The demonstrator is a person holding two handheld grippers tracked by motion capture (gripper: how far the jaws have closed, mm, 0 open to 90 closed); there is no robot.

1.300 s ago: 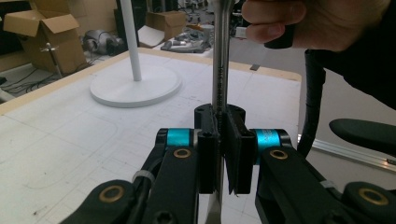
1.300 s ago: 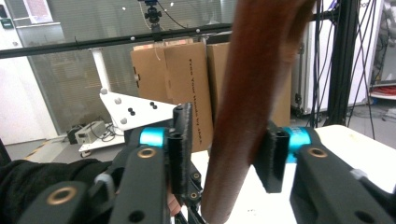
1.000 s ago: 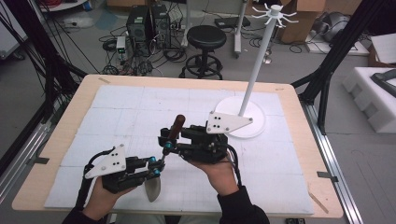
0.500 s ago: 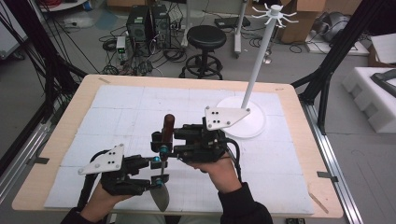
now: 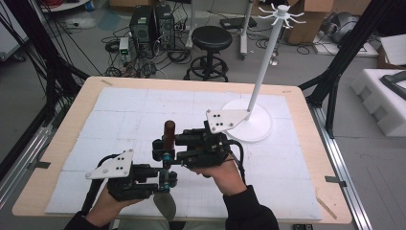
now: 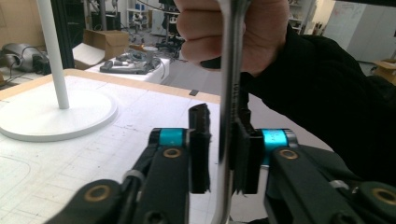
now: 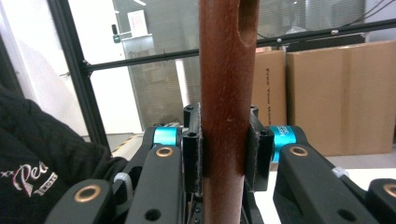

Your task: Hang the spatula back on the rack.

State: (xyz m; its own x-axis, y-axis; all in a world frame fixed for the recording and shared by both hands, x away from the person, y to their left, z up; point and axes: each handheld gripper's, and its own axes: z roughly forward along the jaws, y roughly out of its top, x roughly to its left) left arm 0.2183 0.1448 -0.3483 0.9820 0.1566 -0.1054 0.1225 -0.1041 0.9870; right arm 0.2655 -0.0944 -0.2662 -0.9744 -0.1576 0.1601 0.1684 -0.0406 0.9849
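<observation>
Spatula [image 5: 165,163] is standing upright above the table's white mat [image 5: 119,115], and you are holding it at two places. Your right gripper [image 7: 227,154] is pinching the brown wooden handle [image 7: 226,93] squarely between both pads. Your left gripper [image 6: 223,151] is sitting lower, around the metal shank [image 6: 229,93]; its jaws have just been closing, the shank is touching one pad, and a thin gap is showing at the other. Beyond the jaws, a white stand [image 5: 261,86] is rising from its round base. No containers are sitting nearby.
</observation>
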